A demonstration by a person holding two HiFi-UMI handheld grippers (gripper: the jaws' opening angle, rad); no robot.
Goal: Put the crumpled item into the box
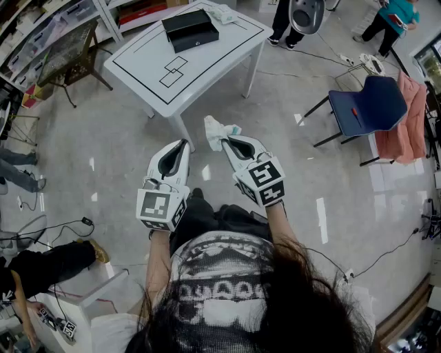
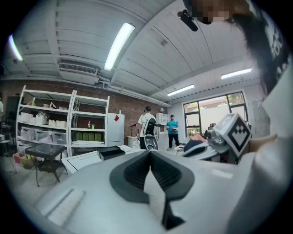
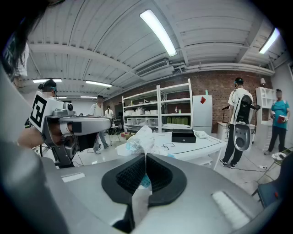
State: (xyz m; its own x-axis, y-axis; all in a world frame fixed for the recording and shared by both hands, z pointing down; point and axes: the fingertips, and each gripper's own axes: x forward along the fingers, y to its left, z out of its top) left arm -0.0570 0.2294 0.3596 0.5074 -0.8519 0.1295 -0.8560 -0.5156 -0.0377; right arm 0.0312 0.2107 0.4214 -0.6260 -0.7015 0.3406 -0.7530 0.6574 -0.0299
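A black box [image 1: 190, 29] stands on the white table [image 1: 207, 58] at the far side of the floor; it also shows small in the right gripper view [image 3: 183, 135] and the left gripper view [image 2: 111, 152]. My right gripper [image 1: 227, 140] is shut on a crumpled white item with blue print [image 1: 216, 131], which sticks up past the jaws [image 3: 139, 140]. My left gripper [image 1: 183, 143] is held beside it, shut with nothing between its jaws. Both grippers hang in the air, well short of the table.
A second crumpled white item [image 1: 222, 12] lies on the table next to the box. A blue chair [image 1: 365, 107] with pink cloth stands to the right. Shelving [image 2: 46, 125] lines the back wall. People [image 3: 240, 121] stand beyond the table. Cables run over the floor.
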